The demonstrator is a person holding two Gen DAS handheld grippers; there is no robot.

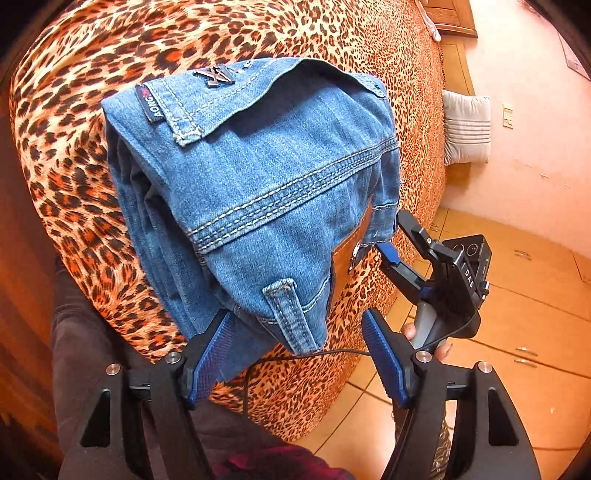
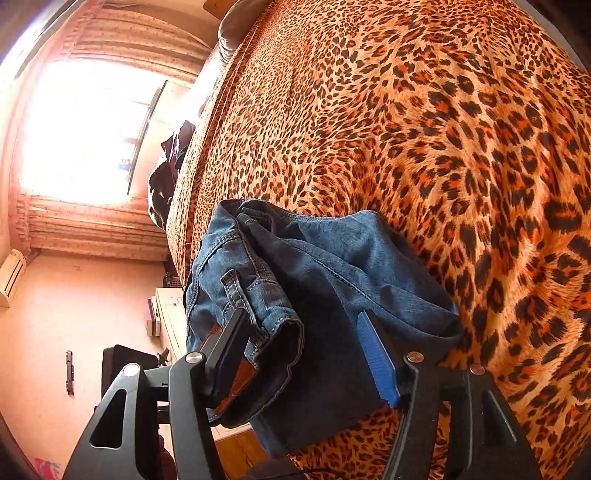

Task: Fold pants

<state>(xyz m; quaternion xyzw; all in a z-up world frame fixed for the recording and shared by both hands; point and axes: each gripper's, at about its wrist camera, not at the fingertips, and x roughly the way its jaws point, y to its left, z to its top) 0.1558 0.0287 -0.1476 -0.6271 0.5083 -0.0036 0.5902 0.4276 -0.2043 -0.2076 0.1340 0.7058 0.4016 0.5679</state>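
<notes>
In the left wrist view, the left gripper [image 1: 297, 363] stands wide open at the bottom of the frame, the folded blue denim pants [image 1: 251, 192] on the leopard-print bedspread [image 1: 74, 155] between its pads, unpinched. The right gripper [image 1: 393, 240] at right touches the pants' edge. In the right wrist view, the right gripper [image 2: 306, 356] gapes around the waistband at lower centre; its left pad is hidden behind denim.

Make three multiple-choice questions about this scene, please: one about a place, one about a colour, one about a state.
1. Where do the folded jeans lie?
A. on the tiled floor
B. on the leopard-print bedspread
C. on a wooden chair

2. What colour are the pads of the left hand-held gripper?
A. blue
B. red
C. white

3. How do the jaws of the left hand-held gripper stand?
A. shut on the belt loop
B. shut on nothing
C. open

Answers:
1 B, the print surrounds the denim.
2 A, both ribbed pads are blue.
3 C, the pads stand apart, either side of the waistband corner, without pressing it.
</notes>
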